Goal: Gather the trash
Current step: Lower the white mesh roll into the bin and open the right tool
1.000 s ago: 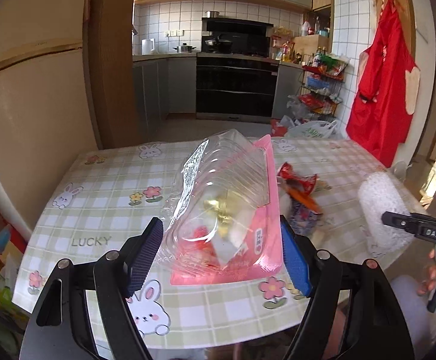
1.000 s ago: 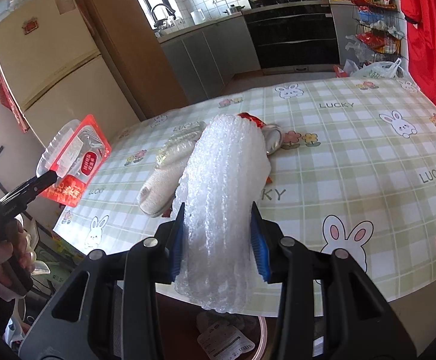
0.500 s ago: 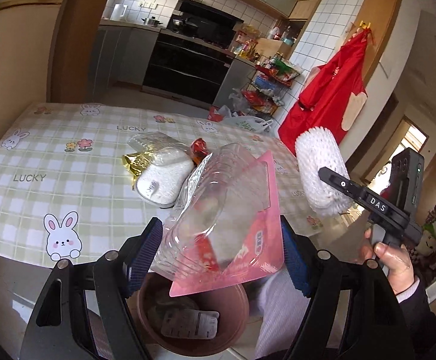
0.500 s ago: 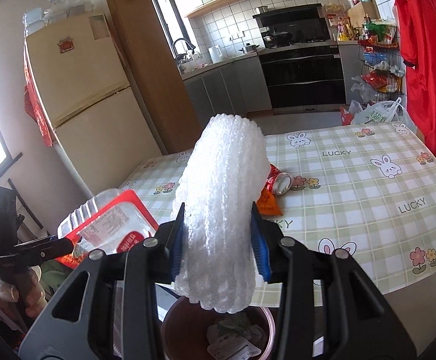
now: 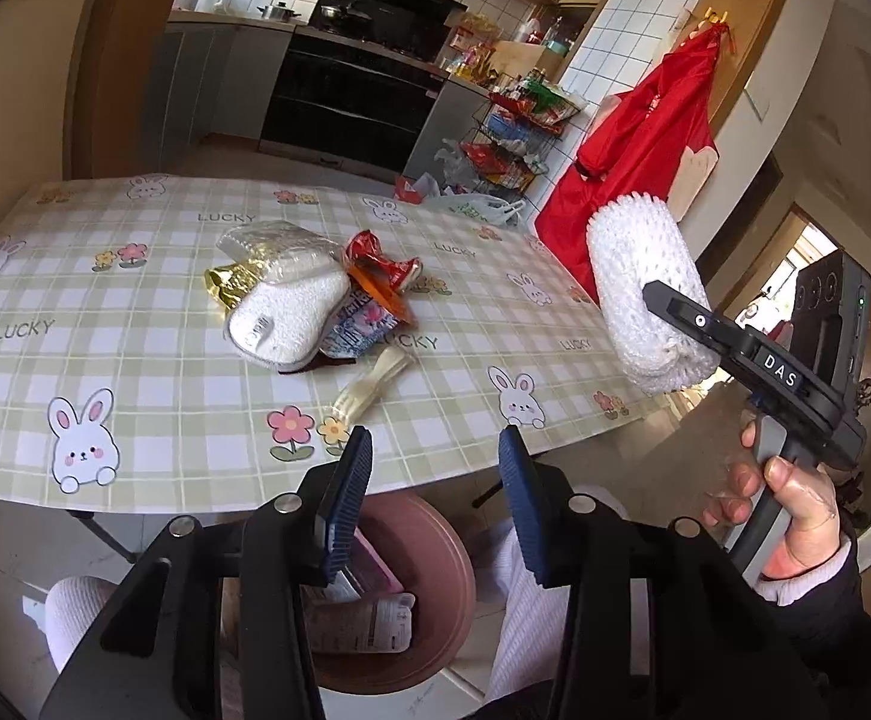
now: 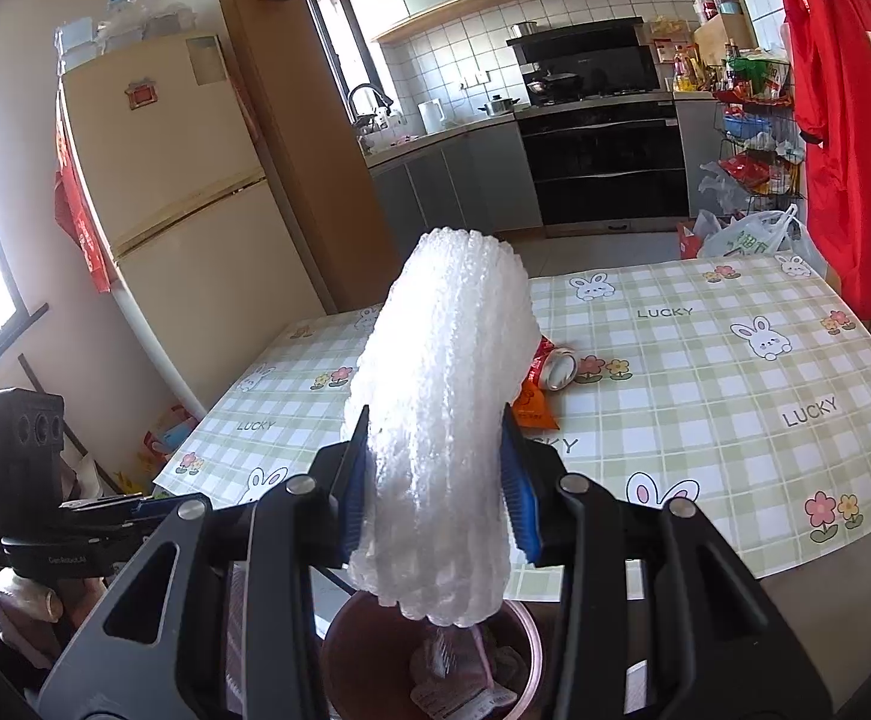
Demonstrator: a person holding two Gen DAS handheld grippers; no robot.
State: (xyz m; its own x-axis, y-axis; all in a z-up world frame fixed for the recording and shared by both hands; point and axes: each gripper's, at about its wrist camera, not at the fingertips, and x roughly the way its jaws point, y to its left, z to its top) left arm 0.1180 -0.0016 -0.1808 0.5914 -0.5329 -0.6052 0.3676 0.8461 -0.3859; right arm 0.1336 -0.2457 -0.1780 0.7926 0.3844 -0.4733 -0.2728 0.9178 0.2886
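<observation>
In the left wrist view, the left gripper [image 5: 429, 504] no longer holds the clear plastic clamshell with its pink card; its fingers are empty and closing above the round brown trash bin [image 5: 435, 546], so that piece is collected. In the right wrist view, the right gripper [image 6: 435, 474] has come over the bin [image 6: 339, 630], fingers clamped partway on the white foam-net roll [image 6: 441, 408], likely next to drop, while wrappers wait on the checked worktop [image 6: 705, 372].

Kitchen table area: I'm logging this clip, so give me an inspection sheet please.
Surface: checked tablecloth, bunnies and LUCKY print.
Job's things: foam netting above brown bin; packets in bin.
Clutter: white pouch, crushed red can, wrappers piled mid-table.
Grippers: right gripper clamps netting; left gripper closing, nothing between.
Cables: nothing seen.
Surroundings: fridge, stove, red apron.
</observation>
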